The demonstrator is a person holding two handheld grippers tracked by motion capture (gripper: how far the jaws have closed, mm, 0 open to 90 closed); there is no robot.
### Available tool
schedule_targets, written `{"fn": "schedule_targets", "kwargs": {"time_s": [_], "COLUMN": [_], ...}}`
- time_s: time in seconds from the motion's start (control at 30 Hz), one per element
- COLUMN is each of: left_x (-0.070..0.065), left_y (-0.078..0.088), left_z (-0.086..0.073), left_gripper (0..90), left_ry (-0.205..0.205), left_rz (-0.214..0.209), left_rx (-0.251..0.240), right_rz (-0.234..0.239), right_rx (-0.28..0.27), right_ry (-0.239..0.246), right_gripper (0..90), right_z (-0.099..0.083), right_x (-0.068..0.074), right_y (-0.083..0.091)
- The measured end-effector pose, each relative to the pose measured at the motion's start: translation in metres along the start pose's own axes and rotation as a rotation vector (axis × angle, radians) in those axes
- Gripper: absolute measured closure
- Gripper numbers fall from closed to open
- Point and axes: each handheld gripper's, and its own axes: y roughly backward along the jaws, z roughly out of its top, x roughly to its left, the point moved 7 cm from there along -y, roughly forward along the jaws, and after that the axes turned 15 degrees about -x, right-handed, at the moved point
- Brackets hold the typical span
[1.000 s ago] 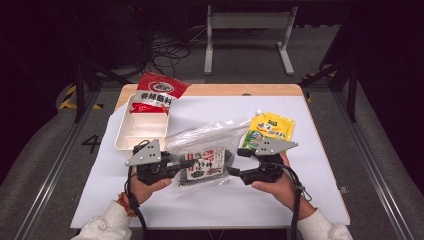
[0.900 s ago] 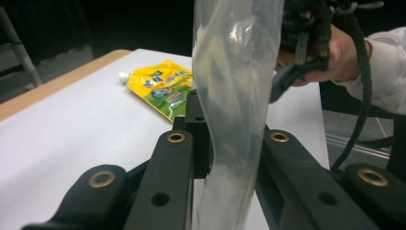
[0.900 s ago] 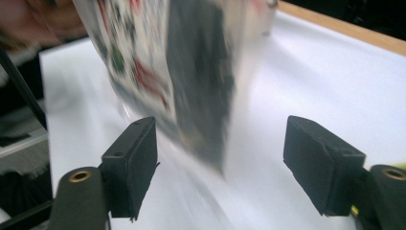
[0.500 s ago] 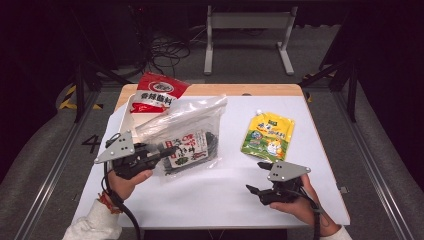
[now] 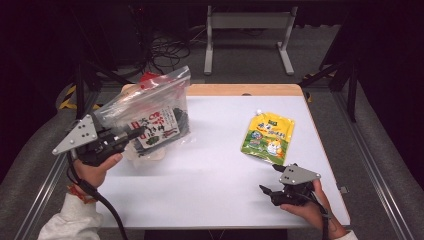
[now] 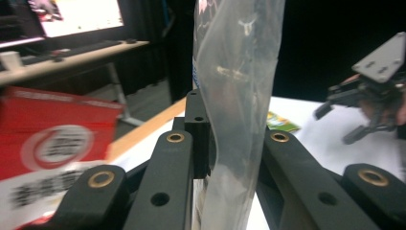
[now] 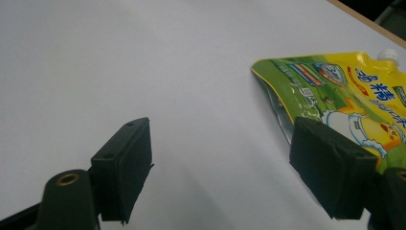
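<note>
High view, left gripper (image 5: pixel 131 136) pinching a clear zip bag (image 5: pixel 150 112) lifted off the white table's (image 5: pixel 210 170) left side, right gripper (image 5: pixel 266 191) gaping empty near the yellow pouch (image 5: pixel 267 137), left gripper view, jaws clamped on bag plastic (image 6: pixel 237 96), right gripper view, jaws just opened wide, nothing between, pouch (image 7: pixel 344 91) beside one pad.

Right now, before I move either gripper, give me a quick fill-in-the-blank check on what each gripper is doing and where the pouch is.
1. The left gripper is shut on the clear ____ bag, lifted above the table.
2. The right gripper has jaws that are ____, with nothing between them.
3. The yellow-green spout pouch lies flat on the table, nearer the ____ gripper.

Missing words: plastic; open; right
</note>
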Motion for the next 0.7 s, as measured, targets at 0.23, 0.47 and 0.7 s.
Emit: {"fn": "schedule_targets", "kwargs": {"time_s": [0.23,0.47,0.7], "left_x": [0.033,0.068,0.089], "left_y": [0.007,0.001,-0.009], "left_z": [0.006,-0.004,-0.019], "left_gripper": [80.4,80.4,80.2], "left_ry": [-0.022,-0.06,-0.067], "left_rz": [0.059,0.095,0.128], "left_rx": [0.029,0.104,0.167], "right_rz": [0.01,0.028,0.031], "right_rx": [0.004,0.015,0.015], "right_ry": [-0.008,-0.007,-0.018], "right_gripper": [22.7,22.7,22.6], "right_z": [-0.001,-0.003,-0.003], "right_x": [0.002,0.007,0.006], "right_y": [-0.004,-0.009,-0.009]}}
